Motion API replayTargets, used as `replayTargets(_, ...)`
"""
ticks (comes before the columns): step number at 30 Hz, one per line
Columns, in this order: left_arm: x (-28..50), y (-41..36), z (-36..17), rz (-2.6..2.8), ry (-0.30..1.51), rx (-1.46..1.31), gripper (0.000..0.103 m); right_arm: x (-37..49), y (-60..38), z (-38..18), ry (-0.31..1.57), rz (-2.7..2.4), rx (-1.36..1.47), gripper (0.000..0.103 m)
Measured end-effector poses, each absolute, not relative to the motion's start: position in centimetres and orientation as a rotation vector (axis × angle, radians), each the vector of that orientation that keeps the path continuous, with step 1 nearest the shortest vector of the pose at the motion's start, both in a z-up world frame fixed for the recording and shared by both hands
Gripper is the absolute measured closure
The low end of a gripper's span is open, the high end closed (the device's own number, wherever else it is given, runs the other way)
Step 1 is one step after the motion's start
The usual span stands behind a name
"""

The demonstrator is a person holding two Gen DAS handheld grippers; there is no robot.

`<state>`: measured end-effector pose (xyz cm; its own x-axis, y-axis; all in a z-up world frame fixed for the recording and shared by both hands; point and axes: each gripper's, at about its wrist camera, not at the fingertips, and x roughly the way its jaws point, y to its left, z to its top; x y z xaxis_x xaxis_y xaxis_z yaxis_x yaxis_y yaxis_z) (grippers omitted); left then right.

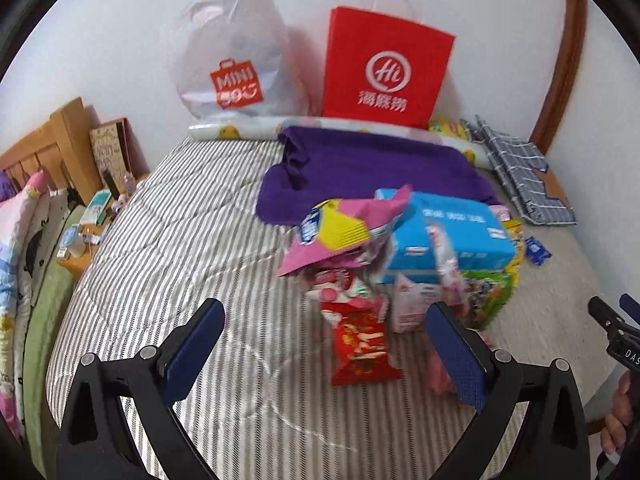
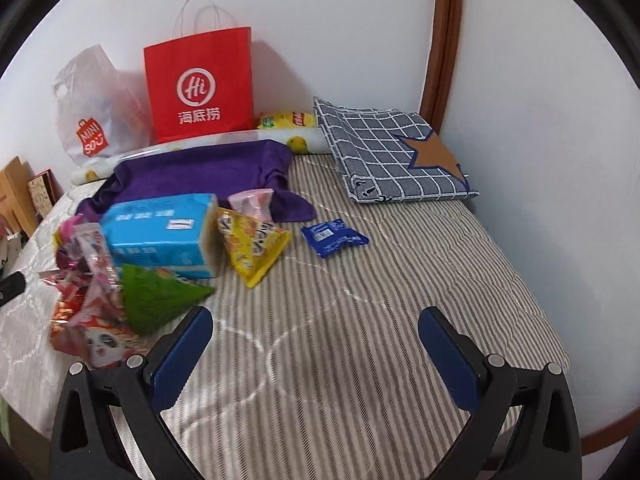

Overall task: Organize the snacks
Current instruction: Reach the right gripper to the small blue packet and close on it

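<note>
Holding both tongs spread and empty, my left tongs (image 1: 326,334) face the snack pile (image 1: 396,264) just ahead, with the red packet (image 1: 362,350) between the jaws' line. Loose, overlapping wrappers could slide or drag neighbours if I pinch a corner. My right tongs (image 2: 316,344) have bare striped bedding (image 2: 400,300) ahead, the wall beyond, the bed edge near to their right.

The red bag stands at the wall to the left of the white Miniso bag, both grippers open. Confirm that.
Wrong side: the red bag stands right of the white bag, as the left wrist view shows. Both sets of jaws are open.
</note>
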<state>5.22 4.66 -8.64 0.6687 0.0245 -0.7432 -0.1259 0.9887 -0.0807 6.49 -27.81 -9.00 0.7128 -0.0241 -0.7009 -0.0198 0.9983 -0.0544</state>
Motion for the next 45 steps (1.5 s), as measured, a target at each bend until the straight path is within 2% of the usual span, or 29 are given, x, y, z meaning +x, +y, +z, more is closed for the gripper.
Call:
replayTargets(11,6.5,8.5,-10.6,0.104,0.869,-0.219,0.005,11.2,-29.8,-11.0,0.788,0.016,-0.025,0.000)
replayTargets(14,6.9,9.3,-11.2,0.116,0.884,-0.236,0.005,12.9,-29.8,-11.7,0.803,0.042,-0.032,0.006)
replayTargets(22,7.6,11.1,-13.3,0.133,0.914,-0.266,0.005,16.6,-29.9,-14.1,0.841,0.038,-0.094,0.009)
replayTargets(39,9.5,11.2,-15.9,0.203,0.993,-0.140,0.007,22.0,-30.3,-17.0,0.944,0.069,-0.146,0.010)
replayTargets(45,9.6,11.0,-16.1,0.201,0.984,-0.120,0.006,22.7,-30.9,-17.3,0.963,0.110,-0.098,0.018)
